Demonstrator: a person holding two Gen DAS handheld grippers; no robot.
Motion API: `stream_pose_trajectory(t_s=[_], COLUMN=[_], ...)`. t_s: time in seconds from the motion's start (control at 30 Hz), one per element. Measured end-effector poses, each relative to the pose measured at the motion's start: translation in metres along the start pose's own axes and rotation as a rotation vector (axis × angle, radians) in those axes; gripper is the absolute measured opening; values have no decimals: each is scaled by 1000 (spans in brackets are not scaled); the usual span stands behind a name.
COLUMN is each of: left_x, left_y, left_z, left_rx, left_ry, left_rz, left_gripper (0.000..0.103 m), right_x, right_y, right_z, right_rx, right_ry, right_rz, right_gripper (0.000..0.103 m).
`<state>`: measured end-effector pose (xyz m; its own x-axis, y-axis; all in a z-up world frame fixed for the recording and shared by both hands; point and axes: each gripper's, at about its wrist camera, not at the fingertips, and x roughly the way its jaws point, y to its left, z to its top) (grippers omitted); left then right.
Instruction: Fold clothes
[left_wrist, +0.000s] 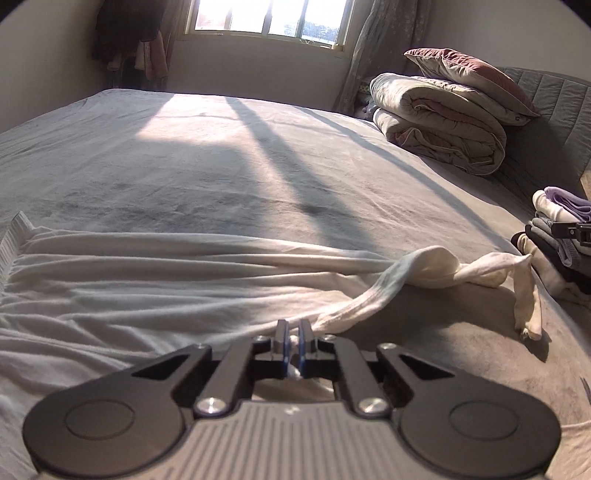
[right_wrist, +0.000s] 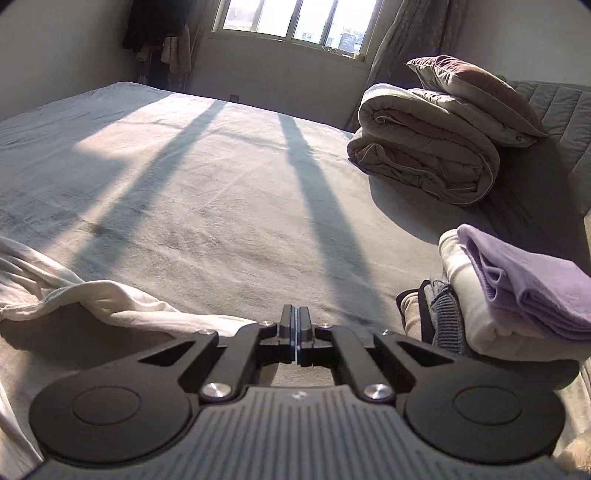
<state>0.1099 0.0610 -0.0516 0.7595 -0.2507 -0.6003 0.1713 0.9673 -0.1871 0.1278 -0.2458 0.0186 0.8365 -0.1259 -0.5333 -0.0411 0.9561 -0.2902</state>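
Garment: wrinkled white soft-knit cloth (left_wrist: 147, 280) on plush grey bed (left_wrist: 221, 166) | left gripper (left_wrist: 294, 332) clamped on its edge | right gripper (right_wrist: 296, 321) closed, empty | folded clothes stack (right_wrist: 517, 295) beside it

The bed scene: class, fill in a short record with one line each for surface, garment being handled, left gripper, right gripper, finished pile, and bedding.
surface: bed with a grey cover, partly sunlit
garment: white garment spread out and creased, one sleeve trailing to the right
left gripper: left gripper shut on a pinch of the white garment
right gripper: right gripper shut, nothing between its fingers
finished pile: stack of folded clothes, purple piece on top
bedding: rolled duvet with a pillow on it
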Motion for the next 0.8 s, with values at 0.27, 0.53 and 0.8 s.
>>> stream_pose_trajectory(t_s=[0.27, 0.53, 0.8], left_x=[-5, 1, 5], left_y=[0, 3, -3], left_z=[2, 3, -4], left_rx=[-8, -52, -1], left_ry=[-14, 18, 47], left_rz=[-18, -61, -60], left_gripper=[4, 27, 27], right_x=[-1, 25, 68], right_y=[10, 21, 54], right_z=[-16, 3, 39], right_rx=[-43, 132, 7], right_ry=[53, 153, 201], right_rz=[128, 333, 396], right_gripper=[1, 40, 40])
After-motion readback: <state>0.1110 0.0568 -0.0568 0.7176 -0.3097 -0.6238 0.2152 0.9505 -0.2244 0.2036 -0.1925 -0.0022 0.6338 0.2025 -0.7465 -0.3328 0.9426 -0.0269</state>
